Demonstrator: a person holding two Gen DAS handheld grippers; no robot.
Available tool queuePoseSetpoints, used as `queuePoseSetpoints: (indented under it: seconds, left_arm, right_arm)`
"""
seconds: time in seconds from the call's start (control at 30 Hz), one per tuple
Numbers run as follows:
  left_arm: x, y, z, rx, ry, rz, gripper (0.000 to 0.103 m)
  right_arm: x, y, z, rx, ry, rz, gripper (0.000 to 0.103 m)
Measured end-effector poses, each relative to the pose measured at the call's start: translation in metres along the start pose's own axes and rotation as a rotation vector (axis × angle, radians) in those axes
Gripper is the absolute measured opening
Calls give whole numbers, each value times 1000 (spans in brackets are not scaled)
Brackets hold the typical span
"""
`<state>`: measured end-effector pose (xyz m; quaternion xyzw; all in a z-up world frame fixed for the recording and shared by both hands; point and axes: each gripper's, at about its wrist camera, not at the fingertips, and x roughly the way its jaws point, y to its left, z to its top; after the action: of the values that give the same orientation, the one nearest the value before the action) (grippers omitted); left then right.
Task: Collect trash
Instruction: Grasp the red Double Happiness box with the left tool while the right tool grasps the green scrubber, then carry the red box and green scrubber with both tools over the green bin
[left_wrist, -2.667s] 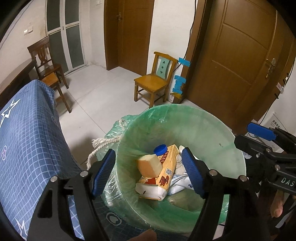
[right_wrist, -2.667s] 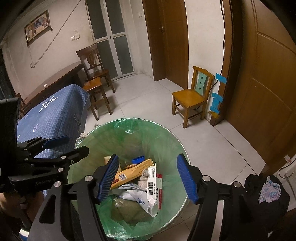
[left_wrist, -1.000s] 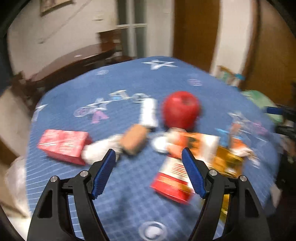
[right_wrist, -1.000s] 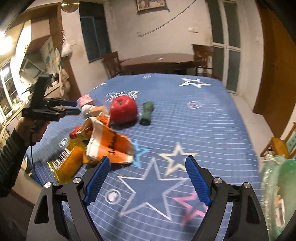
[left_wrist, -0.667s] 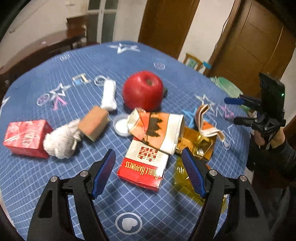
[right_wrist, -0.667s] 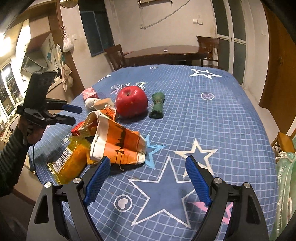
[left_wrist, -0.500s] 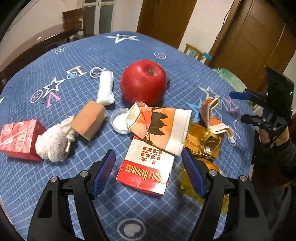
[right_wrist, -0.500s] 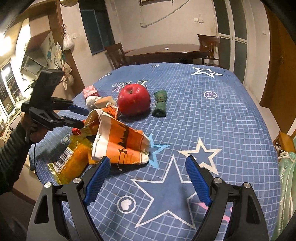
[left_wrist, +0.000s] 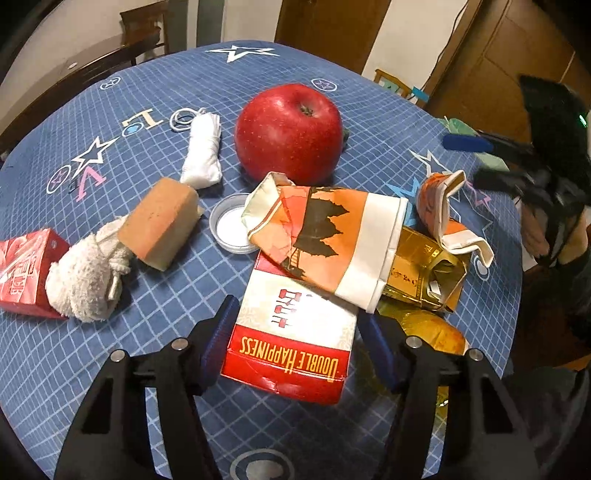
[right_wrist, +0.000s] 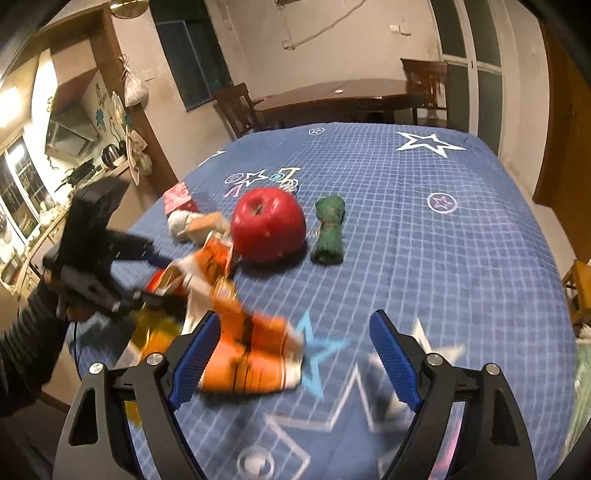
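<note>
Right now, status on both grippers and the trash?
Left gripper jaws closing around red carton, not gripping yet. Right gripper empty, narrowing over orange wrapper. Wrapper overlaps the carton's far end.

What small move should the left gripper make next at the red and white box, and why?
Probably finish closing. The left gripper has just been closing, and the red and white box lies between its fingers, close to both pads, but the grip looks not yet firm. The orange paper bag overlaps the box, so lift slowly.

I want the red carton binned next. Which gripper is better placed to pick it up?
Left. The left gripper already straddles the red carton, its jaws just closing. The right gripper hangs open by the orange wrapper.
</note>
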<state>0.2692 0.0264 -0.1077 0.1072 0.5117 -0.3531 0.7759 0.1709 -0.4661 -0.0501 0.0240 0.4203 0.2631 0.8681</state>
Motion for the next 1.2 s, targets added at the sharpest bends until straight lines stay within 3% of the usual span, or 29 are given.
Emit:
queuePoseSetpoints:
  seconds: [0.1, 0.23, 0.57, 0.67, 0.7, 0.8, 1.2]
  left_arm:
    - [-4, 4, -6, -22, -13, 3, 61]
    - [-7, 8, -11, -46, -21, 14, 61]
    - [-3, 5, -15, -47, -28, 25, 61]
    - [-1, 3, -13, -41, -31, 37, 60]
    - [-1, 3, -14, -42, -34, 42, 60]
    - [-2, -2, -15, -51, -51, 61, 59]
    - [-46, -9, -39, -150, -214, 186, 58]
  right_arm:
    - [25, -4, 23, 3, 33, -14, 60]
    - [61, -14, 45, 4, 87, -50, 50]
    - [118, -26, 74, -1, 164, -52, 44]
    - [126, -23, 75, -19, 166, -69, 36]
    - [126, -23, 75, -18, 161, -77, 25]
    - [123, -23, 72, 2, 144, -93, 17]
    - [26, 10, 42, -19, -108, -178, 16]
